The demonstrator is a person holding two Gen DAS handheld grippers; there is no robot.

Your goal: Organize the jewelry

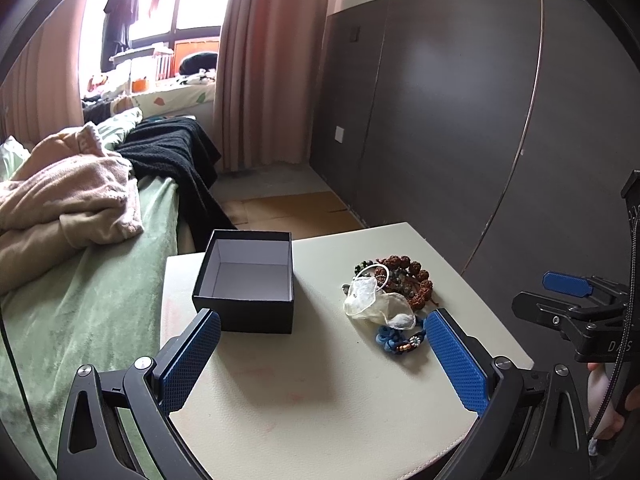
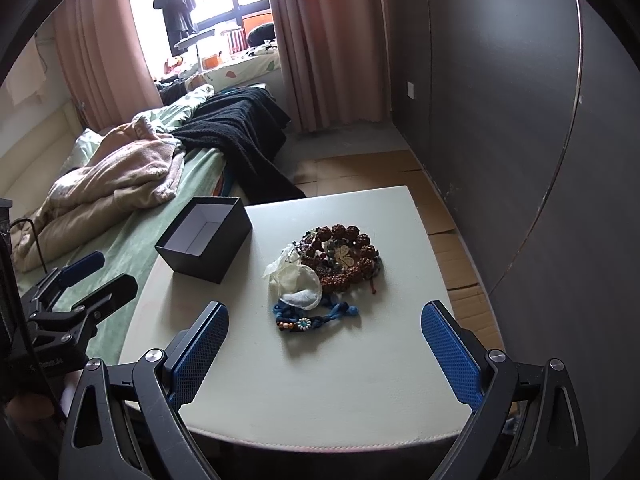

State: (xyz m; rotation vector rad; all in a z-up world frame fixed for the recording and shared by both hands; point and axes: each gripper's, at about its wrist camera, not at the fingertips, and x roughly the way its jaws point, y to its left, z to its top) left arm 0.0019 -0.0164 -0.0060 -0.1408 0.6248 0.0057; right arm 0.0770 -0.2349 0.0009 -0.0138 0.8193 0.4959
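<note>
Right wrist view: right gripper (image 2: 324, 344) and left gripper (image 1: 322, 350) gape empty. Jewelry pile (image 2: 328, 276) lies at twelve o'clock, box (image 2: 204, 236) at ten; pinch one strand only.

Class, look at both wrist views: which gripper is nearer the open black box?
Left. The left gripper has one finger beside the black box; the right gripper faces the jewelry pile, farther off.
</note>
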